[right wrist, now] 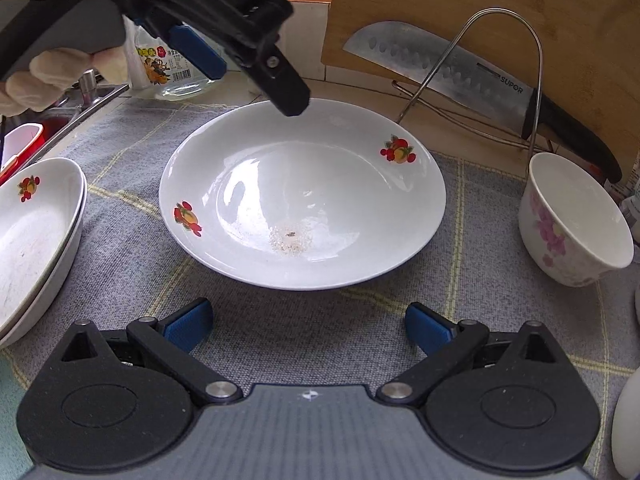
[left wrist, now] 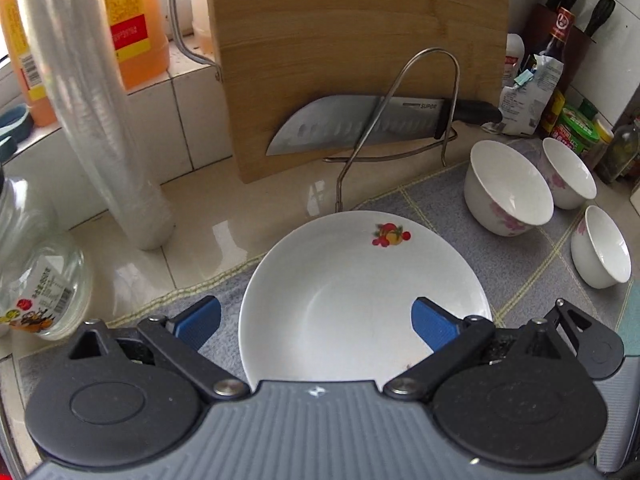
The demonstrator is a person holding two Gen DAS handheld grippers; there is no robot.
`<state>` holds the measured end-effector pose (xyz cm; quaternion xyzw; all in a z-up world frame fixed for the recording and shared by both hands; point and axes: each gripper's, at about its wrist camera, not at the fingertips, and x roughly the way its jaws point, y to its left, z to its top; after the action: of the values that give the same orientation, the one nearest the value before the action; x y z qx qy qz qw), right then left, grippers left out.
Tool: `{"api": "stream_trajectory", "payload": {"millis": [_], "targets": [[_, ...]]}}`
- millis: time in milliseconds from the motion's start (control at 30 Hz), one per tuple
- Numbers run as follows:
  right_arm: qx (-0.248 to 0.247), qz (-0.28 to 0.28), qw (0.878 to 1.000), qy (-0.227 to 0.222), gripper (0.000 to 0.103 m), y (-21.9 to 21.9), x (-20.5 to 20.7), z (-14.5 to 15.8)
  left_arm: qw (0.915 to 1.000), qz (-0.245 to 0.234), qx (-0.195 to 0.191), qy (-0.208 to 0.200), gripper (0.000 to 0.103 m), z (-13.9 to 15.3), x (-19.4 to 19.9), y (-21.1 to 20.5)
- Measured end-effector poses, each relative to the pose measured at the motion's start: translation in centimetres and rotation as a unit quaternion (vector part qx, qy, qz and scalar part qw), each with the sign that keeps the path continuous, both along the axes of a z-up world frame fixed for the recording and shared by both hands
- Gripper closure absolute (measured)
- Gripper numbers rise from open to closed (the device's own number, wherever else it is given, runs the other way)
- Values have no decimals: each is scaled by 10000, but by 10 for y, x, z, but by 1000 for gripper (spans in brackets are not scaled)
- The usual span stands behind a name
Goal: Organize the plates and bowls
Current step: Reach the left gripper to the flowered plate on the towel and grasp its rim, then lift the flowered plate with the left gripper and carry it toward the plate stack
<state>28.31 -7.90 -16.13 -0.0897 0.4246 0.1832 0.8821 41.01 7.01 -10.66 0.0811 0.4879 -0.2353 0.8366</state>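
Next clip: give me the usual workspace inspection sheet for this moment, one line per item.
Surface: grey checked mat laid over a glossy tiled counter.
Job's things: white plate with fruit prints flat on the mat, specks of residue in its well; stacked plates at the left; three floral bowls at the right, apart from the plate.
Clutter: knife in a wire rack against a cutting board; oil bottles, sleeve of cups, condiment jars.
Grippers: left tool open above the plate's near-left rim, not touching; right tool open, short of the plate.
Cables: nothing seen.
Surroundings: tiled ledge, sink edge at left.
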Motion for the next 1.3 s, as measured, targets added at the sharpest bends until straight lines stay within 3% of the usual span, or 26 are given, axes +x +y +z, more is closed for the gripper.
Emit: {"api": "stream_trajectory", "payload": {"millis": [633,833,1300], "targets": [[99,324,9992,-200,0,1,9,-2,9972,-381,-62,646,5,-30,44,-16],[124,384,9989,-255,0,0,13,-2,9950,-506,-181,837,10,-35,49,-17],[163,365,9985,-381,0,0,20,-4,9933,-682,-168,915,13,-41,55,-23]]}}
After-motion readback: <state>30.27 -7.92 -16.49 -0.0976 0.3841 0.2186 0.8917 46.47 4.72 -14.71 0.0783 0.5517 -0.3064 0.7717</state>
